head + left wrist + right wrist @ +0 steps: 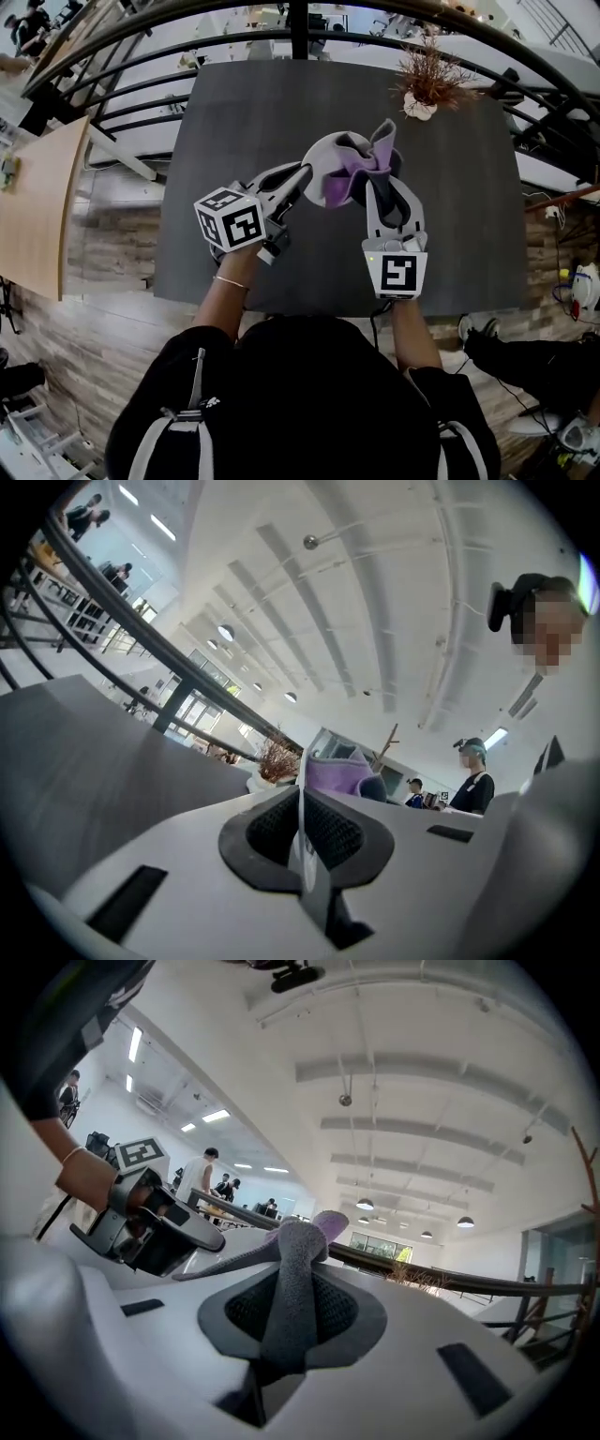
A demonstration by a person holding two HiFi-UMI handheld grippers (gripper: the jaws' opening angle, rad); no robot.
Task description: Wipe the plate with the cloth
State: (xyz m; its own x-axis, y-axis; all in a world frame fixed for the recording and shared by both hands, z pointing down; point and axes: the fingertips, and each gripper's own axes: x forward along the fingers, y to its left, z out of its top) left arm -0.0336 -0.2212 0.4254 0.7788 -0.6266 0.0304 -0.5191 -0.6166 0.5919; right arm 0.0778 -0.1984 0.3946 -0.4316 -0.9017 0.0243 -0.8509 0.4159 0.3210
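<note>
A pale round plate point(323, 148) is held up above the dark table point(234, 122). My left gripper point(302, 178) is shut on the plate's left rim. In the left gripper view the rim point(300, 803) shows edge-on, pinched between the pads of that gripper point(302, 834). A purple and grey cloth point(349, 178) is bunched against the plate's right side, and my right gripper point(377, 185) is shut on it. In the right gripper view a grey fold of the cloth point(295, 1251) runs up between the pads of my right gripper point(289, 1321). The left gripper point(202, 1237) sits just beyond it.
A dried plant in a white vase point(427, 84) stands at the table's far right corner. A dark metal railing point(281, 33) curves behind the table. A wooden tabletop point(37, 206) lies to the left. People stand far off point(473, 775).
</note>
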